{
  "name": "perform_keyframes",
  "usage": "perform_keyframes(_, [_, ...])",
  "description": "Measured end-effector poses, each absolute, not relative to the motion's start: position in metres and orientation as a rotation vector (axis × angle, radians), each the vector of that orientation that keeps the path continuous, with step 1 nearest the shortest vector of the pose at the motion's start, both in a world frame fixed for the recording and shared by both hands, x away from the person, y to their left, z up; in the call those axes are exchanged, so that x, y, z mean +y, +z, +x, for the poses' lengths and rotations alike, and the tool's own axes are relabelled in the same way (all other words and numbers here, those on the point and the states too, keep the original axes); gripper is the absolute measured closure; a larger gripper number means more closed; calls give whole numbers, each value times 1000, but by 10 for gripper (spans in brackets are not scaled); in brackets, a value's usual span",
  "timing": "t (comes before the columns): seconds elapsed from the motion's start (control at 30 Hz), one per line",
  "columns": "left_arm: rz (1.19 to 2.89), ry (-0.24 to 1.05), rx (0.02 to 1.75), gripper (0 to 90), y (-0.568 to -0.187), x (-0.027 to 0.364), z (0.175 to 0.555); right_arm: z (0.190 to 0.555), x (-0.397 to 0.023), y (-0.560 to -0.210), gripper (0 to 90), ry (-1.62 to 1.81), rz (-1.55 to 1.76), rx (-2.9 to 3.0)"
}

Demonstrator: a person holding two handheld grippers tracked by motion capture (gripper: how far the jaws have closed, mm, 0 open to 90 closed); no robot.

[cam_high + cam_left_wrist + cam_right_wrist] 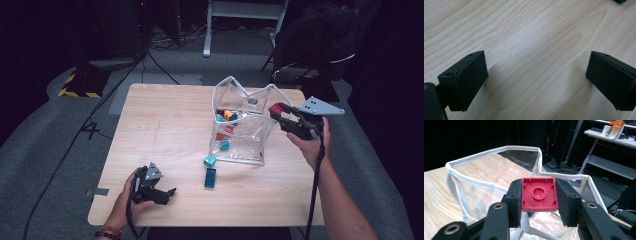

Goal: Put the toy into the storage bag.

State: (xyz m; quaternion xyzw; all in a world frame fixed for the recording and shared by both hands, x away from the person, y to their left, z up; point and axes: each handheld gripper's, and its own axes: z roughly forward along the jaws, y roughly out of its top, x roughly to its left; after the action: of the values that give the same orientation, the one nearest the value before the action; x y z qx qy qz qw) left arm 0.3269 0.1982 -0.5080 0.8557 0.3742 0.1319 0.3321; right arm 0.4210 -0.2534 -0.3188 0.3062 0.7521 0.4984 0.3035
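right gripper (538, 202) is up at the mouth of the clear bag (245, 125), and i've got a red block (539, 194) pinched square between the two black padded jaws. in the right gripper view i'm looking at its hollow underside: glossy moulded plastic, a square shell with a round tube in the middle and small ribs along the inner walls. the pads press flat on its two opposite sides.

the bag is soft see-through plastic, crinkled and shiny, edged with a white fabric trim that sags into a wavy, peaked rim. it stands on the far right part of the table (165, 130), a pale wood-grain top with rounded corners. through the bag wall i can make out a jumble of small blocks in red, teal and yellow.

outside the bag, just in front of it, sits a small teal cube (209, 160), and near that a flat dark blue brick (210, 177) with studs on top.

left gripper (536, 75) is down low at the near left of the table, jaws spread wide with nothing between them, just bare grain under the matte black pads. in the high view my left hand (131, 196) wraps its handle.
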Motion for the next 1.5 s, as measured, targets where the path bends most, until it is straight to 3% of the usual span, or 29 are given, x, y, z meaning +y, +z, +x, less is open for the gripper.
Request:
perform_keyframes(0.5, [2235,347,978,41,-508,198,327,432,-247,-320,541,1270,861,1988])
perform_keyframes(1.13, [2233,353,981,40,-508,197,327,392,-280,-307,470,1269,819,1942])
perform_keyframes(1.5, [2234,361,986,37,-508,195,328,369,-301,-322,449,1229,819,1969])
